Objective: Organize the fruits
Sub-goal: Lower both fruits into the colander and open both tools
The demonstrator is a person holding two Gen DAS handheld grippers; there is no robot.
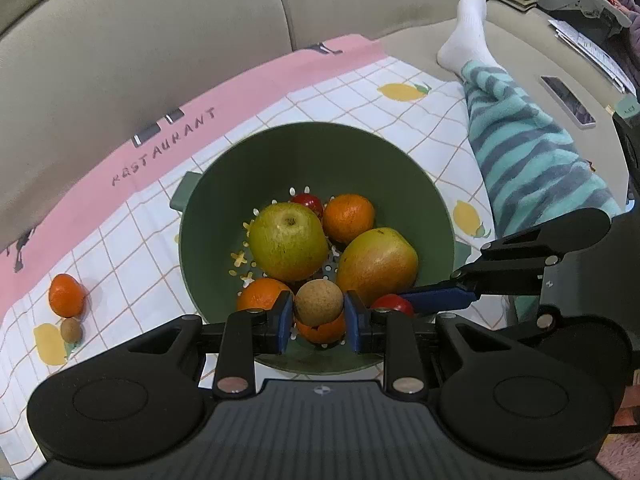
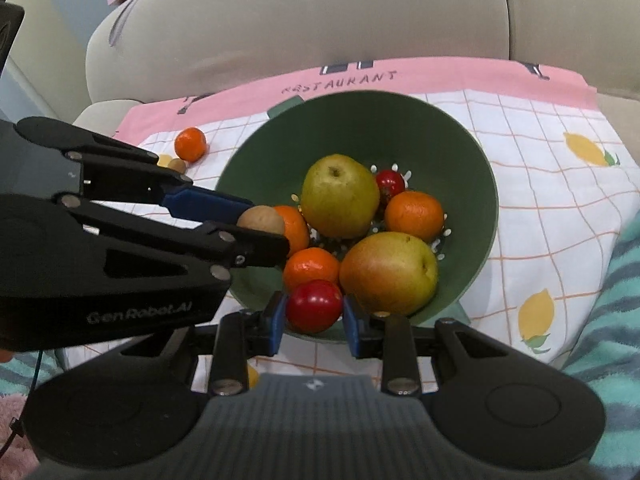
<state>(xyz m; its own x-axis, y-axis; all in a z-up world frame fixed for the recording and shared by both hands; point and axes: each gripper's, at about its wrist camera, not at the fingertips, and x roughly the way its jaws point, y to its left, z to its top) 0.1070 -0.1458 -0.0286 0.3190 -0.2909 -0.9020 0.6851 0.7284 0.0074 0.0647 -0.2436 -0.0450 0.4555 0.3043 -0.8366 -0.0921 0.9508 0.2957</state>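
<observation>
A green colander bowl [image 1: 316,152] [image 2: 360,128] sits on a checked cloth and holds two pears, several oranges and a red fruit at the back [image 2: 390,182]. My left gripper [image 1: 319,318] is shut on a small tan round fruit [image 1: 319,302], held over the bowl's near rim; it also shows from the side in the right wrist view as the left gripper [image 2: 262,226] with the tan fruit [image 2: 260,219]. My right gripper [image 2: 314,318] is shut on a red round fruit [image 2: 314,306] above the bowl's near edge. On the cloth to the left lie an orange [image 1: 66,295] and a small brown fruit [image 1: 71,330].
The cloth with lemon prints and a pink band [image 1: 168,128] covers a beige sofa seat [image 1: 140,52]. A person's leg in striped teal trousers [image 1: 528,152] with a white sock lies right of the bowl. A phone [image 1: 568,100] and papers rest on the sofa at far right.
</observation>
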